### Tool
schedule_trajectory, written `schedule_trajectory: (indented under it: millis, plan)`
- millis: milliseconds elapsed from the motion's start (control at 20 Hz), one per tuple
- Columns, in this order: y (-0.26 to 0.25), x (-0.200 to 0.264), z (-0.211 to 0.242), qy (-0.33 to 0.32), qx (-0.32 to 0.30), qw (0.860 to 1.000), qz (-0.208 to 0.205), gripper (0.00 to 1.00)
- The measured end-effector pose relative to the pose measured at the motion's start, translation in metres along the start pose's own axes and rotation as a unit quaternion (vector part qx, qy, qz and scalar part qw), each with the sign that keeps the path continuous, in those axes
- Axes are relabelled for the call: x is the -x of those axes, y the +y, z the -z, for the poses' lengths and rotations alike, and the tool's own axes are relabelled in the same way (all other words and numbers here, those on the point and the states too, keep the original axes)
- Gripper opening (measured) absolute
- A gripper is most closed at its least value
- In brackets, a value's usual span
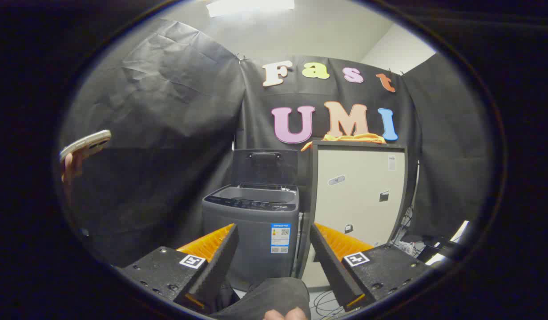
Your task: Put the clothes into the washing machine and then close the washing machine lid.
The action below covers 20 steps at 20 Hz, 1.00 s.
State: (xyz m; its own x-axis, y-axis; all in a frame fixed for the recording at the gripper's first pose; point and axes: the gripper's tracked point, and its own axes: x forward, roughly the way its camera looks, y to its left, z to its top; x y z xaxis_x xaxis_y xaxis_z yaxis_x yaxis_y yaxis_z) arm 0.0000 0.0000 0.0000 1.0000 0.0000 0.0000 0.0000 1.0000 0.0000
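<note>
A grey top-loading washing machine (256, 231) stands some way beyond my fingers, its lid (264, 166) raised upright at the back. An orange piece of clothing (354, 138) lies on top of the cream cabinet (358, 195) that stands to the machine's right. My gripper (274, 235) is open and holds nothing; the machine's front shows through the gap between the fingers.
A person's hand holding a phone (85, 144) is off to the left. A trouser leg and fingertips (274, 298) sit close below the fingers. Cables (407, 244) trail on the floor right of the cabinet. Black cloth walls surround the booth.
</note>
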Motion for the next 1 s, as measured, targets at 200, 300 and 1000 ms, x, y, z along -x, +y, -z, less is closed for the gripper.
schedule_trajectory:
  millis: [200,300,1000]
  plan:
    - [0.0033,-0.0004,0.0035,0.007,-0.003,1.0,-0.003,0.97]
    - [0.0039,0.0002,0.0039,0.008,-0.004,1.0,-0.004,0.97]
    - [0.0029,-0.0001,0.0044,0.01,-0.008,1.0,-0.003,0.97]
